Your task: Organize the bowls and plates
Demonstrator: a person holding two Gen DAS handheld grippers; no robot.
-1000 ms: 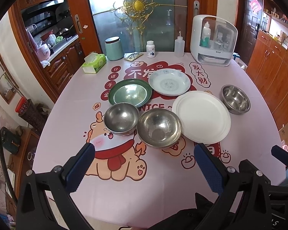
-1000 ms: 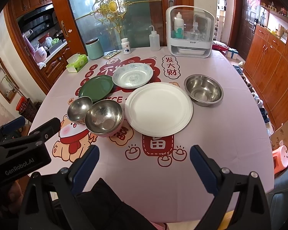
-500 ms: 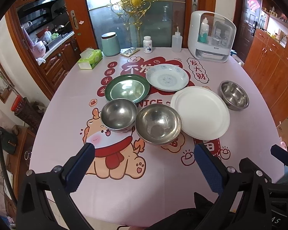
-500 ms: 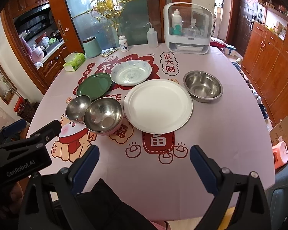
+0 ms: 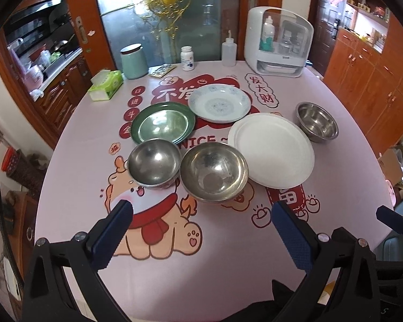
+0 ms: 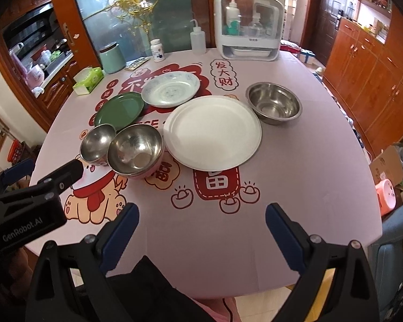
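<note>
Both grippers hang over the near edge of the table (image 5: pixel 349 177), jaws spread wide and empty: the left gripper (image 5: pixel 201 222) faces the dishes, the right gripper (image 6: pixel 201 222) beside it at 3 o'clock. Over the past second only the view has altered, the left camera drawing slightly nearer and lower toward the bowls; no dish has moved, so the sorting appears not yet begun. Nearest, at 12 o'clock from the left gripper, the small steel bowl (image 5: pixel 153 163) and large steel bowl (image 5: pixel 214 171) sit touching. The white plate (image 5: pixel 272 149) lies just beside them at 1 o'clock, the green plate (image 5: pixel 162 123) at 11 o'clock. Beyond sits the patterned plate (image 5: pixel 219 103). A third steel bowl (image 5: pixel 316 121) stands apart at 2 o'clock. At the far edge are a jar (image 5: pixel 133 61) and white cabinet (image 5: pixel 278 41).
</note>
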